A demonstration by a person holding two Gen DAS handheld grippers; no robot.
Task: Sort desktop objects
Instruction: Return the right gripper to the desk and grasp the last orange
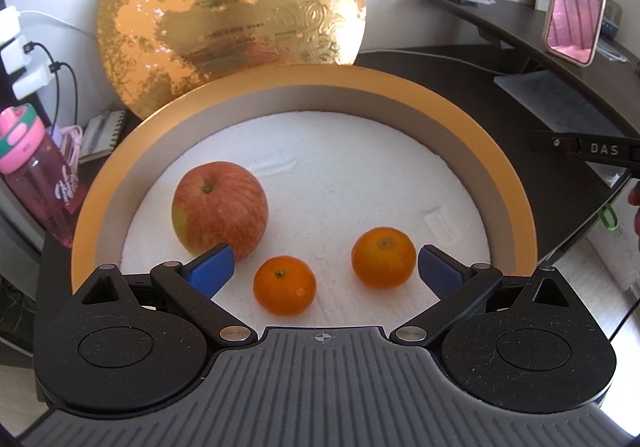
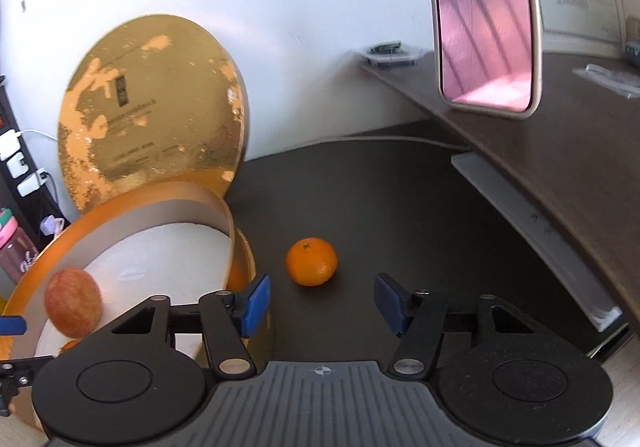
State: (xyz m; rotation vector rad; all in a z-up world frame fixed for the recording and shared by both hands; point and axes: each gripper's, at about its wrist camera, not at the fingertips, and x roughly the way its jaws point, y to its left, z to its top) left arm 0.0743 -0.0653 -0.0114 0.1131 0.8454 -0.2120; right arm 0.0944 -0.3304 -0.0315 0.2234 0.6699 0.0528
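We see our right hand-held gripper [image 2: 320, 305] spread empty, the loose tangerine [image 2: 311, 261] on the dark surface [image 2: 420, 215] just above and slightly left of its gap. Our left hand-held gripper [image 1: 324, 267] gapes empty over the round box [image 1: 516, 207], so we judge the right nearer.

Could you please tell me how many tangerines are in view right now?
3: a nearer tangerine and a right-hand tangerine lie inside the round box; a third tangerine sits on the desk outside.
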